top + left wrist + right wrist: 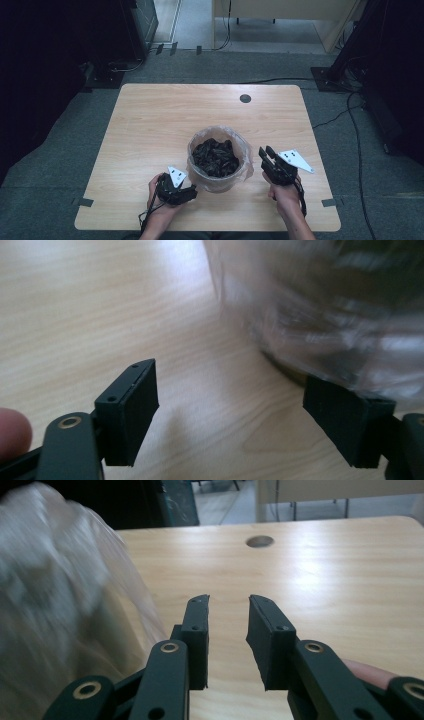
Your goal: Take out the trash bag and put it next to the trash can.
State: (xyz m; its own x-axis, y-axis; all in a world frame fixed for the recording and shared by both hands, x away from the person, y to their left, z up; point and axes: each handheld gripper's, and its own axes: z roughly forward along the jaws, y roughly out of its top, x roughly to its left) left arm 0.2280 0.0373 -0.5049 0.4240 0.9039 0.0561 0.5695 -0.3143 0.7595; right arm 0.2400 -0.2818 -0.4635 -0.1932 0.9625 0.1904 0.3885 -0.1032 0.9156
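Left gripper (192, 191) gaping beside bag-lined bin (218, 177); right gripper (265, 152) narrowly parted, empty. Dark scraps (216, 156) heaped inside, near worktop (150, 120) front edge.

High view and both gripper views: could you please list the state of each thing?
Round bucket lined with clear plastic bag: upright, open-topped, holding dark pieces.
Left gripper: open wide, empty, beside the bucket.
Right gripper: narrowly open, empty, apart from the bag.
Light wooden table: bare around the bucket.
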